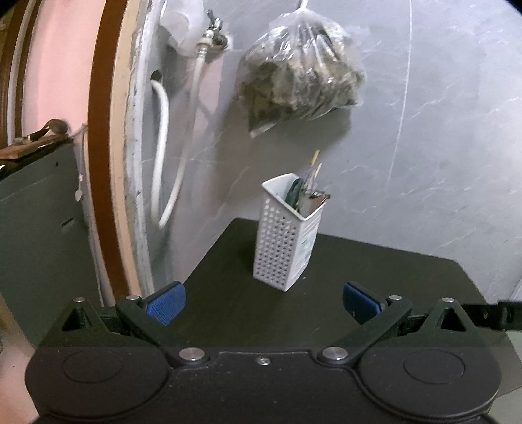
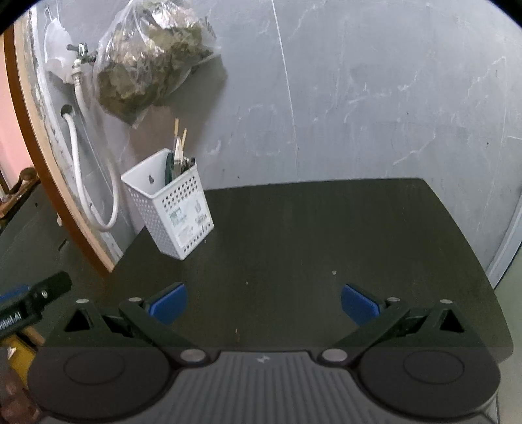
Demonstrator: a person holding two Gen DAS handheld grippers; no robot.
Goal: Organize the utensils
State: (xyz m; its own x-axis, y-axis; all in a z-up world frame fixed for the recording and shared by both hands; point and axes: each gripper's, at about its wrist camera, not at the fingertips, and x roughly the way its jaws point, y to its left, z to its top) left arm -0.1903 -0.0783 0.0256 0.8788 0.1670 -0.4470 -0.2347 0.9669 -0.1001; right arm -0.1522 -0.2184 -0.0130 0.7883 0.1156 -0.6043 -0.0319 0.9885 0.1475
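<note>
Setting: a dark wood-grain tabletop (image 2: 310, 234) pushed against a grey marbled wall (image 2: 375, 98), with a brown-edged door frame (image 1: 104, 146) to the left. Nearest, left gripper (image 1: 263, 305): blue pads spread wide, nothing between them, held low over the near edge of the tabletop and aimed straight at the holder. Nearest, right gripper (image 2: 264, 303): likewise fully parted and empty, held over the near edge towards the middle, with a stretch of bare tabletop ahead of it; part of the other tool shows at the left border of the right wrist view. Neither claw has hold of anything, which suggests either a starting pose or a finished one; the pictures alone do not settle which. Mid-distance, one white perforated utensil holder (image 1: 287, 238): upright at the far left corner of the tabletop, near the wall, probably so that it stays out of the working area and cannot be knocked off. Contents, utensils (image 1: 310, 192): several pieces standing upright and bunched in the holder, among them two pale wooden sticks and something dark green; individual items are too small to name. No loose utensil lies on the tabletop. Farthest, on the wall: a tap (image 1: 213, 31) with a white hose (image 1: 163, 156) looping down, and a clear plastic bag (image 1: 300, 68) of dark, dried-looking matter hung above the holder.
</note>
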